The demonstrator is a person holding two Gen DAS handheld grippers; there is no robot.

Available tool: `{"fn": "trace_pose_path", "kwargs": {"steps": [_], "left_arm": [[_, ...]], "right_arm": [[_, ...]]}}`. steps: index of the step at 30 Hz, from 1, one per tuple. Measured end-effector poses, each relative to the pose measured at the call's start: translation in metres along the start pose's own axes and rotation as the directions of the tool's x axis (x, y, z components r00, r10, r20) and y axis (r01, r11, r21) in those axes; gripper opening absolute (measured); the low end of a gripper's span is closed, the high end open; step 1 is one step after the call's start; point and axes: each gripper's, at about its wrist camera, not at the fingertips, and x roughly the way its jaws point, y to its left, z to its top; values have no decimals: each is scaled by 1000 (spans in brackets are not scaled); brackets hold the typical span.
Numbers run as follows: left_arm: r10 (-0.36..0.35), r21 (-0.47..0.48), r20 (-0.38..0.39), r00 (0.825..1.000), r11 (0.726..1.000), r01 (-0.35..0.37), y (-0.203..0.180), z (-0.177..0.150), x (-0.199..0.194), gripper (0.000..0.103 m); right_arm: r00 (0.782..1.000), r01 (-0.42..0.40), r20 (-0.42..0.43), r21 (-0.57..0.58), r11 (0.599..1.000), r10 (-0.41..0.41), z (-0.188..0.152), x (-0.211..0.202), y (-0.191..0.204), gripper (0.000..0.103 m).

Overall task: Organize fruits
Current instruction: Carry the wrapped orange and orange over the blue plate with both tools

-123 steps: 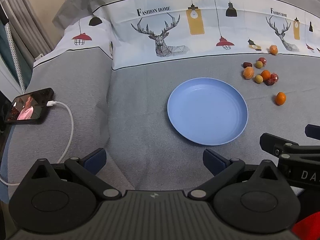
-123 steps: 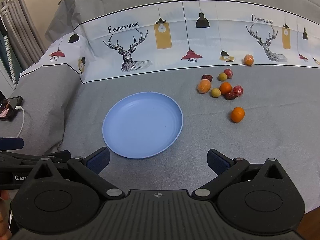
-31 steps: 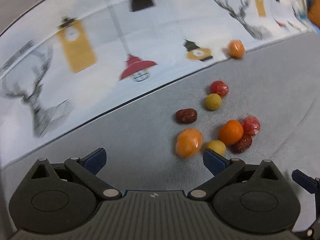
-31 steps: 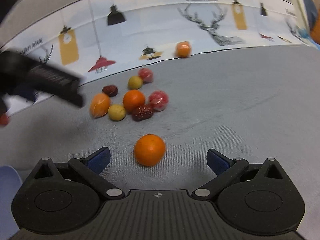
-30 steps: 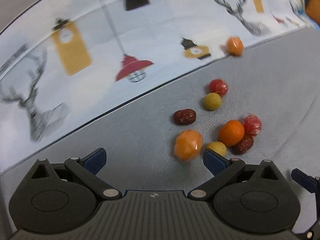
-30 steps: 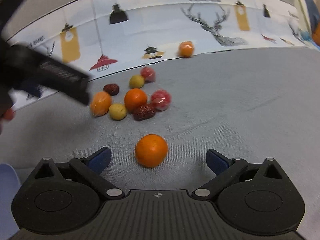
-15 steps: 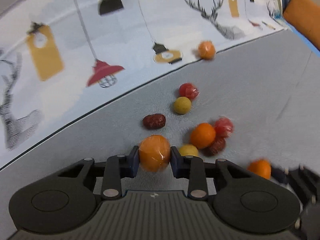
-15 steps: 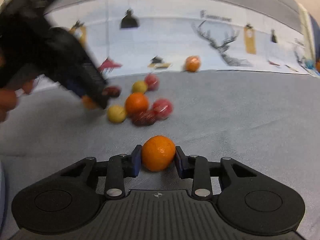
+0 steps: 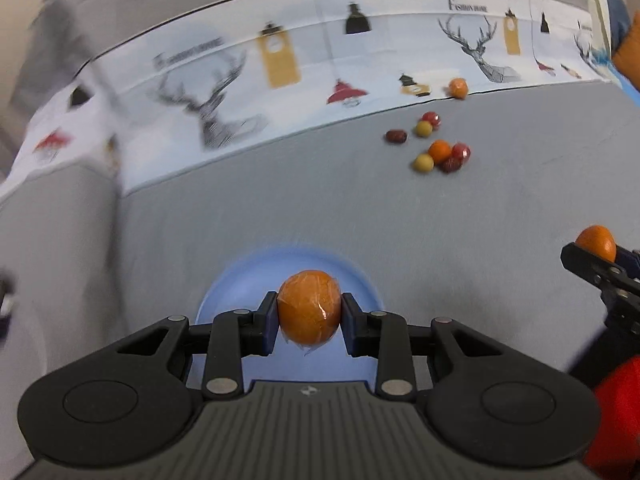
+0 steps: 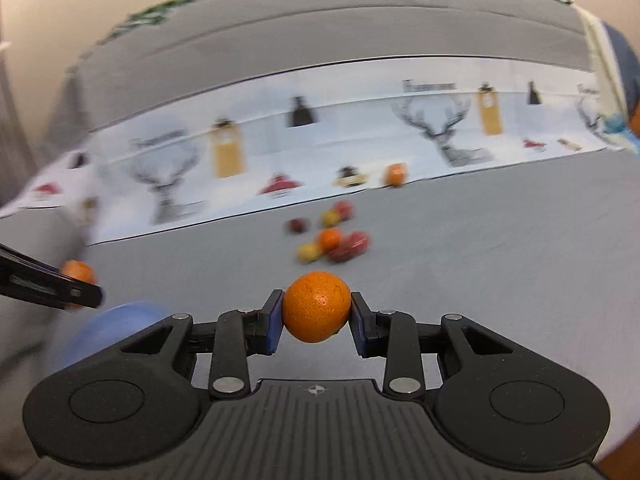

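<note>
My left gripper [image 9: 309,318] is shut on a wrapped orange fruit [image 9: 309,312] and holds it above the blue plate [image 9: 224,292]. My right gripper [image 10: 316,316] is shut on a tangerine [image 10: 317,306], lifted off the grey cloth, to the right of the plate [image 10: 108,326]. The right gripper with its tangerine [image 9: 596,243] shows at the right edge of the left wrist view. The left gripper with its fruit [image 10: 78,272] shows at the left edge of the right wrist view. Several small fruits [image 9: 438,152] lie in a cluster farther back.
A lone orange fruit [image 9: 458,88] sits at the edge of the white printed cloth band [image 9: 280,68]. Grey cloth [image 9: 500,208] covers the surface. The cluster also shows in the right wrist view [image 10: 332,240].
Both grippers lifted their fruit off the cloth and pulled back from the cluster. The left one now hangs over the blue plate; the right one has moved toward it.
</note>
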Motion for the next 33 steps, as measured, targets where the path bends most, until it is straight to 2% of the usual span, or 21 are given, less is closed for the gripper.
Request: {"fn": "trace_pose_path", "kwargs": {"steps": [5,11,18,25,33], "left_arm": [[7,-53,10,1000,999,-7,20,-46,-43,35],[-22,-103,72,997,994,30,32,-84,-83,35],[-43,-105,114,993,993,56,31,-107,-108,35],[-56,-118,140,989,990,73,31,-110,-117,35],[-26,-118,139,990,992,43,34,-113,-117,35]], "right_arm": [[994,-110,1,-29,994,110,-12,-71,35,36],[993,-117,9,-121,986,119,-34,-120,68,36],[994,-97,31,-160,982,103,-40,-139,87,36],[993,-97,41,-242,966,110,-43,-145,99,36],[992,-117,18,-249,961,126,-49,-140,99,36]]}}
